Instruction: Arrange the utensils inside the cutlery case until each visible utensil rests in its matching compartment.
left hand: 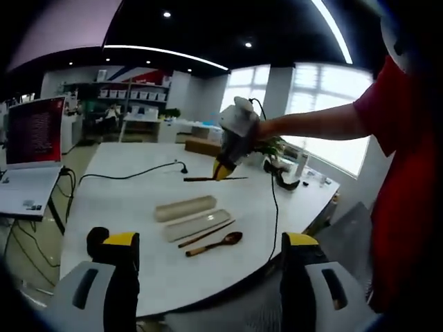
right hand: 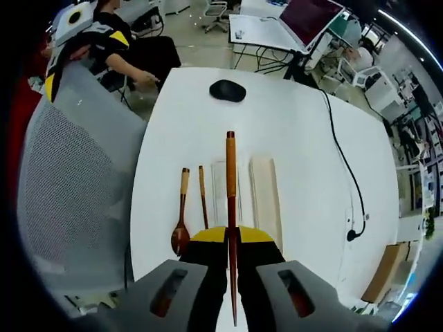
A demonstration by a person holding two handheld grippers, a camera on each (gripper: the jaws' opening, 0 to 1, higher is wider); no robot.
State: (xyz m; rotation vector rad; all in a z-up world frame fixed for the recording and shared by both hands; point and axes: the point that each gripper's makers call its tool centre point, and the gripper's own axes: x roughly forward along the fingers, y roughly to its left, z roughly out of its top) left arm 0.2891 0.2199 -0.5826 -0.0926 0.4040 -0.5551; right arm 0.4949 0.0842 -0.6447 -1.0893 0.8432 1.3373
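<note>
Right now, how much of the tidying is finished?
Hardly any yet. The case lies open beside its lid, and no utensil can be seen inside. The right gripper holds one chopstick above the table. The spoon and other chopstick wait on the table.

Table (right hand: 297, 138) is plain white; cutlery case (left hand: 185, 207) and its lid (left hand: 197, 225) are pale beige. Wooden spoon (right hand: 181, 221) is dark brown with a lighter tan handle end, same two-tone on the chopstick on the table (right hand: 203, 197) and on the reddish-brown chopstick (right hand: 231, 207) in the right gripper (right hand: 231, 238). Both grippers have grey bodies with black jaws and yellow tips, left gripper (left hand: 208, 252) included; mesh chair (right hand: 76, 180) is grey, cable (right hand: 342, 152) and mouse (right hand: 228, 90) black, person's sleeve (left hand: 394, 97) red.
</note>
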